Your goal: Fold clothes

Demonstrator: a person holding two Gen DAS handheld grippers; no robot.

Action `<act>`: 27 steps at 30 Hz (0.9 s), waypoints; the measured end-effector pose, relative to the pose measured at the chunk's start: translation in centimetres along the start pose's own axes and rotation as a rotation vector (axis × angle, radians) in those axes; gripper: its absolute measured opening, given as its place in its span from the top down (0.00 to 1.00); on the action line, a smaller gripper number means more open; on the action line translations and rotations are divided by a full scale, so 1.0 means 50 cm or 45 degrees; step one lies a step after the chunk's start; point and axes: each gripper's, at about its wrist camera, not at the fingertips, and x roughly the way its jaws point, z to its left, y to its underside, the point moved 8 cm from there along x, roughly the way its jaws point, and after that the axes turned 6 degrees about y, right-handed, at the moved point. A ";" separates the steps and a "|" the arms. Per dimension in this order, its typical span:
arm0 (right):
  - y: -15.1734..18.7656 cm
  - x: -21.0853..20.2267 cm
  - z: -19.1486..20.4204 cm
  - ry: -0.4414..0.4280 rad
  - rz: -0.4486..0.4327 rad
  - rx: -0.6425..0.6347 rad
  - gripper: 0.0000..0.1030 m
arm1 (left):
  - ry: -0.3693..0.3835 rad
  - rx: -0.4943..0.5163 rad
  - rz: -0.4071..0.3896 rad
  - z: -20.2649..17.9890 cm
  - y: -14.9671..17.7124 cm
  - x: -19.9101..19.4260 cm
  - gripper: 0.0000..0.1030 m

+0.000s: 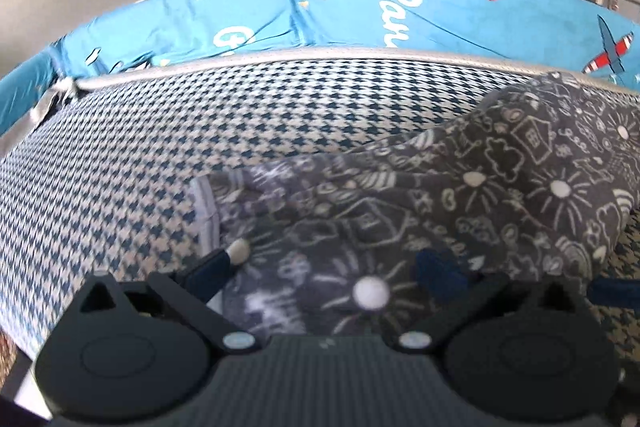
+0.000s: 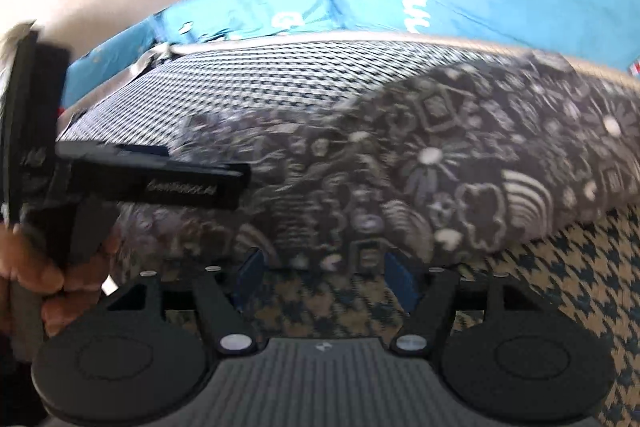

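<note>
Fingers [image 2: 394,277] of the right gripper [image 2: 324,277] stand apart, with the near hem of the dark doodle-print garment [image 2: 400,179] just beyond them and bare checked fabric between; nothing is pinched. Fingers [image 1: 438,269] of the left gripper [image 1: 340,263] are also spread wide, resting over the same garment [image 1: 440,203], not clamped on it. From the right wrist, a hand [image 2: 36,279] holds that left gripper [image 2: 240,183] at the garment's left end. The garment lies bunched, its long axis running left to right and rising toward the far right. It rests on a houndstooth mattress [image 1: 140,155] with silver piping; behind lies a blue printed quilt [image 1: 360,7], then chairs and a pale wall
</note>
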 end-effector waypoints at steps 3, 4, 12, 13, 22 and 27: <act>0.001 -0.011 0.033 -0.029 -0.032 -0.095 0.34 | -0.033 -0.055 0.000 0.031 0.003 -0.012 0.00; 0.001 -0.014 0.042 -0.040 -0.039 -0.122 0.34 | -0.039 -0.079 0.000 0.043 0.003 -0.016 0.00; 0.006 -0.016 0.110 -0.063 -0.101 -0.329 0.31 | -0.068 -0.218 0.067 0.111 0.021 -0.023 0.00; 0.004 -0.013 0.117 -0.064 -0.109 -0.348 0.31 | -0.062 -0.235 0.081 0.116 0.025 -0.020 0.00; -0.013 0.009 0.173 -0.084 -0.151 -0.465 0.31 | -0.009 -0.315 0.173 0.130 0.056 -0.004 0.00; -0.017 0.035 0.188 -0.108 -0.128 -0.469 0.31 | 0.012 -0.324 0.193 0.131 0.068 -0.003 0.00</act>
